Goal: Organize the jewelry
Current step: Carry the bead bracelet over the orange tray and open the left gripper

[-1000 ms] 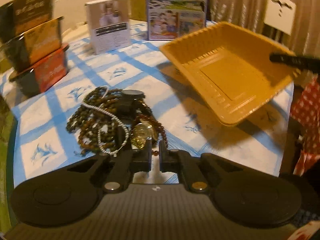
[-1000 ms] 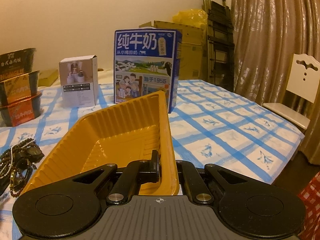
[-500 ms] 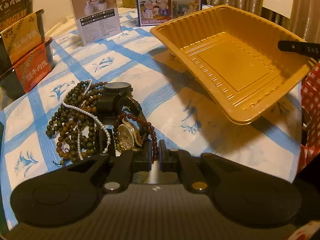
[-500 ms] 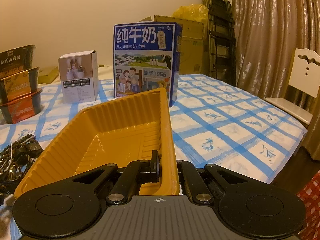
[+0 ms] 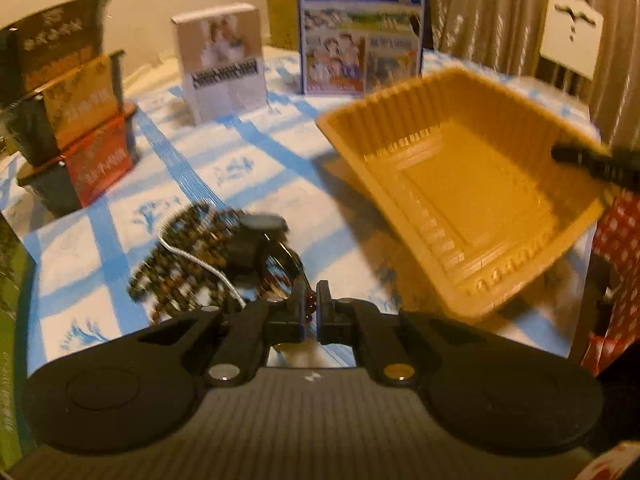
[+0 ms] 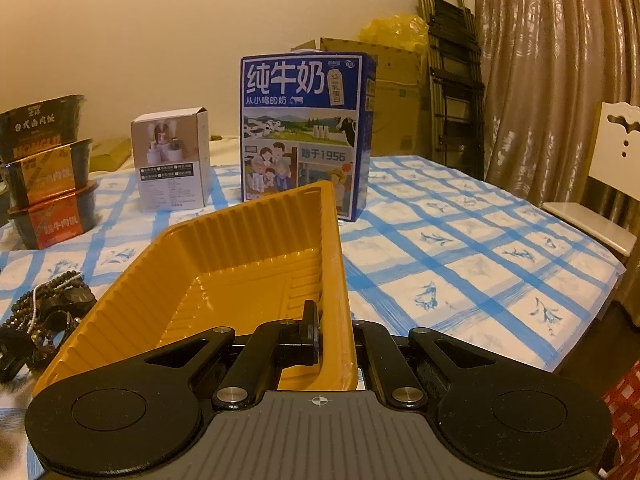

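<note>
Checked cloth (image 6: 460,264) — right gripper (image 6: 334,330) clamps tilted tray (image 6: 240,264) rim; left gripper (image 5: 310,306) pinches red beads (image 5: 309,307) (blurry), jewelry pile (image 5: 216,256) just ahead.

Tangled beaded jewelry (image 5: 216,264) beside tilted yellow tray (image 5: 460,208)

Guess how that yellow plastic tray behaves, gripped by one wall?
The yellow plastic tray looks thin and ribbed, so probably light but flexy. The right gripper pinches only one wall while the tray hangs tilted, so it may twist or slip once jewelry loads it.
</note>
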A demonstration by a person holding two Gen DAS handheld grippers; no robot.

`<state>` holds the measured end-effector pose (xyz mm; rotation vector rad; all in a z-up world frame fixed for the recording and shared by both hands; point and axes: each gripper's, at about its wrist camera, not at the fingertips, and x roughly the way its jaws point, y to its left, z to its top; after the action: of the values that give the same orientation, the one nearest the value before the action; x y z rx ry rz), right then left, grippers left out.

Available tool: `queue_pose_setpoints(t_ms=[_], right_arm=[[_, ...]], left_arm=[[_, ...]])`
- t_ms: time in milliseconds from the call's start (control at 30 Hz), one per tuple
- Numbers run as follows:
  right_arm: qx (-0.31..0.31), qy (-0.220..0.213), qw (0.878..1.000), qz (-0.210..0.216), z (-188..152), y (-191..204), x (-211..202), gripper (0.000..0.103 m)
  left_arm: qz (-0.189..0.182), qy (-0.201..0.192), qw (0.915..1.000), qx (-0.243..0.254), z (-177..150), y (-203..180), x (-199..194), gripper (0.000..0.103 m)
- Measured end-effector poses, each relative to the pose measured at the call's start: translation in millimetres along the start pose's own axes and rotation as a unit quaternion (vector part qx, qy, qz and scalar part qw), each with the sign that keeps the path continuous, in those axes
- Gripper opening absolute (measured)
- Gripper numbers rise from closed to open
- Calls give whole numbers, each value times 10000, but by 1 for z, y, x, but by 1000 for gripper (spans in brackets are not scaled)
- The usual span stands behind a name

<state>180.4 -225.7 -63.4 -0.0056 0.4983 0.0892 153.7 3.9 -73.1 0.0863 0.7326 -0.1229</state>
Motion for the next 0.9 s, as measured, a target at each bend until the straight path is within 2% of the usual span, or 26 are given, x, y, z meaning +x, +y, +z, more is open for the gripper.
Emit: queue_pose_setpoints(t_ms=[233, 433, 733, 900], right_arm=[[-6, 4, 10000, 1, 0, 0, 0, 3], [-38, -18, 10000, 2, 3, 1, -1, 3], [-225, -47, 9997, -49, 9, 9, -7, 3], [-256, -46, 9996, -64, 8, 11, -9, 3]], left_arm=[[-29, -356, 9985, -415, 26, 28, -26, 4], [-111, -603, 9971, -445, 42, 30, -40, 4], [-728, -890, 9929, -319, 62, -5, -44, 4], [-1188, -820, 9889, -361, 68, -29, -30, 4]])
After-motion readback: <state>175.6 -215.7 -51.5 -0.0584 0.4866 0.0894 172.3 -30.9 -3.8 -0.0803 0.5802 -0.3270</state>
